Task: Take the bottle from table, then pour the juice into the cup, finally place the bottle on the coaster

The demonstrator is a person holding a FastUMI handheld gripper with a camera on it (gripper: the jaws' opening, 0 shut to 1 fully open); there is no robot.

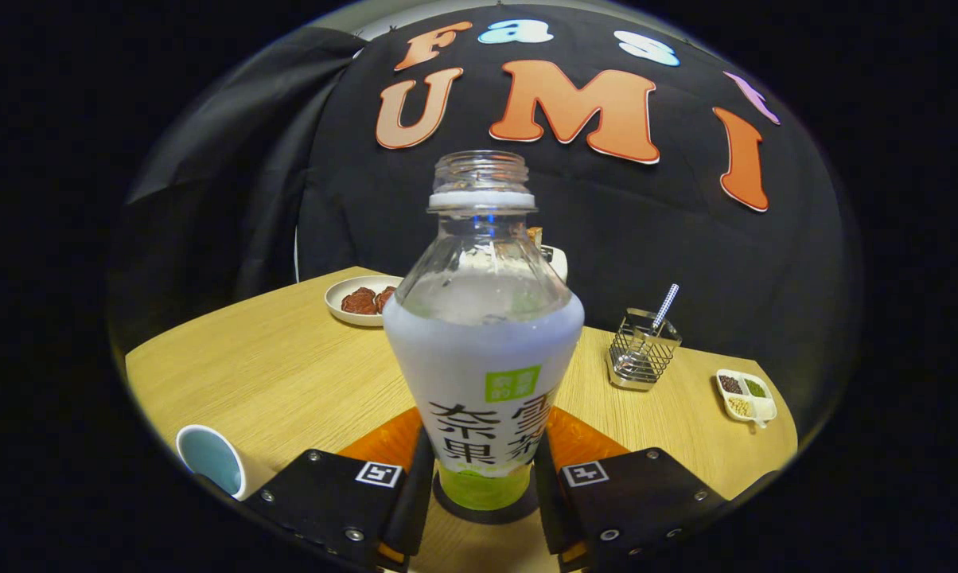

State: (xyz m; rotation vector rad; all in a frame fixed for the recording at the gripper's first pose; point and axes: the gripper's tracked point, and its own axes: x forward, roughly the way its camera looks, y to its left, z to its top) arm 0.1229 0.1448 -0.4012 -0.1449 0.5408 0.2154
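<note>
The wooden desk (288, 358) carries everything here, its pale grain running back to the booth's dark cloth wall.

The bottle (483, 334) stands upright near the desk's front edge, uncapped, its open threaded mouth at the top. The neck and shoulder are clear; a white label sleeve wraps the body, with a green band at the bottom. Its base sits on a dark round coaster (487, 512), whose rim shows just in front of the bottle's foot.

The gripper (483, 485) has the bottle between its two fingers, low on the body. The jaws stand about as far apart as the bottle's lower body is wide, one finger against each side of the label; both appear to touch it, though whether they press firmly cannot be told.

A cup (211, 459) with a pale blue inside stands near the desk's front left edge, beside the left finger and apart from the bottle.

A white plate (352, 310) holding reddish-brown pieces lies at the far edge, behind and left of the bottle.

A wire basket (642, 350) with a metal utensil leaning in it stands toward the right side of the desk, beyond the right finger.

A small divided dish (747, 396) with dark, green and pale fillings sits near the right edge.
</note>
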